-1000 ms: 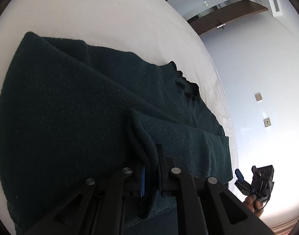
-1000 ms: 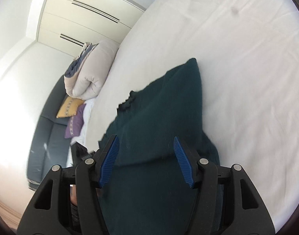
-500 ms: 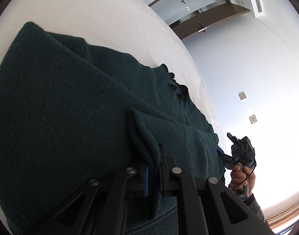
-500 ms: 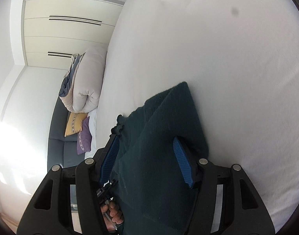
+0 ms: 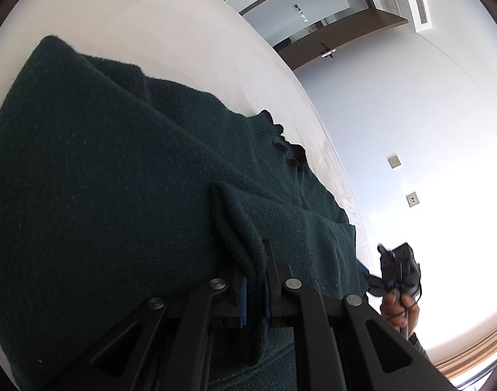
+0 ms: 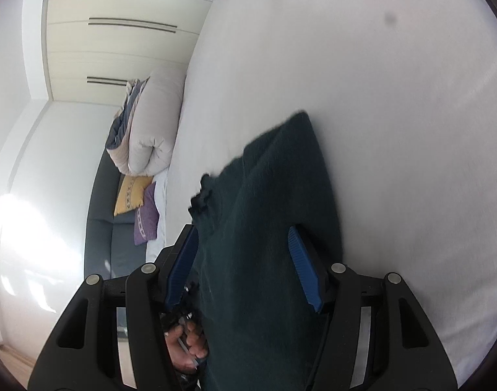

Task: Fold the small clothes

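The left claw (image 5: 255,288) is clamped on a ridge of the dark green sweater (image 5: 95,195) lying on the bed (image 6: 395,123); the right claw (image 6: 243,260) gapes around its other edge, not pinching. Mid-fold, I'd say: right must close before both carry it over.

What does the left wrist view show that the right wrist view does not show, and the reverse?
Only the left wrist view: the left gripper shut on a fold of the dark green sweater, a wooden door and two wall sockets.

Only the right wrist view: the wardrobe, a rolled duvet, a yellow cushion and a purple cushion on a grey sofa.

Both: the sweater and the white bed.
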